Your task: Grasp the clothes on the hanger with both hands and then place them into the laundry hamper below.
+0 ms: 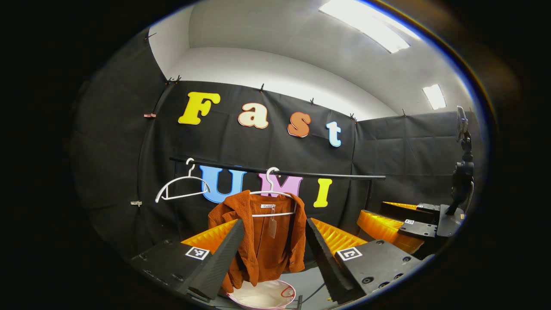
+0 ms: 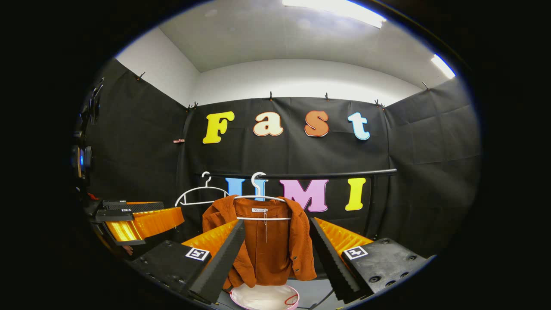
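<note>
Both open hand-held grippers (image 1: 275, 254) (image 2: 277, 254) frame the hanging rust jacket (image 1: 262, 241), well apart.

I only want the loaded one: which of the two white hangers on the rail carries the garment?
The right-hand hanger, nearer the rail's middle, carries the rust-orange jacket. The left hanger hangs bare. The hamper sits under the jacket.

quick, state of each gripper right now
Left gripper: open, holding nothing, fingers apart in front of the orange jacket.
Right gripper: open, holding nothing, aimed at the same jacket.
</note>
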Tool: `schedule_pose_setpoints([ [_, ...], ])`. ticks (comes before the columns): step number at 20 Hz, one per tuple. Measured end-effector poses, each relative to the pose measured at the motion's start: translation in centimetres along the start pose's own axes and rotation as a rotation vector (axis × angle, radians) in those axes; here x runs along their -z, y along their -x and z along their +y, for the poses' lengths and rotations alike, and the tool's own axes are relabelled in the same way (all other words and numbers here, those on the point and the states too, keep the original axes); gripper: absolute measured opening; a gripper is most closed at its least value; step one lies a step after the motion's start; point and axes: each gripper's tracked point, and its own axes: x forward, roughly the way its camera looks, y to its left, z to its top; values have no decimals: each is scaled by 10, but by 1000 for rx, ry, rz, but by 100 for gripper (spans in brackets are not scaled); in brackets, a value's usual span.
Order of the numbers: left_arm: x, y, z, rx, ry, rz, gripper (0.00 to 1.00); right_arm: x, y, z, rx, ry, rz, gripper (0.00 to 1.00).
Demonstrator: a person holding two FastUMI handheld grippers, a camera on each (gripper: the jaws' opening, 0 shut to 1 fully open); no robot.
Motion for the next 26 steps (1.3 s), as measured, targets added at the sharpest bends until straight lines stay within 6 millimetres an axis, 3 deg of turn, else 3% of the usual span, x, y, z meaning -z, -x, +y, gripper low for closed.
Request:
schedule_pose_setpoints([
  [4,8,4,12,11,-6,1,92,10,-1,15,10,5,3,96],
  [7,20,-10,25,14,20,14,92,23,-11,15,23,31,20,97],
  [9,28,-23,31,14,21,26,92,32,-28,7,38,37,29,97],
  [12,45,-50,41,-4,25,35,92,47,-65,-6,39,38,27,97],
  [16,62,-97,56,-67,15,16,92,77,-130,-27,21,19,1,97],
  [20,93,-144,61,-118,-12,13,90,104,-190,-45,-18,-25,-17,97],
  [26,129,-187,97,-285,54,-37,93,154,-252,-62,-79,14,17,97],
])
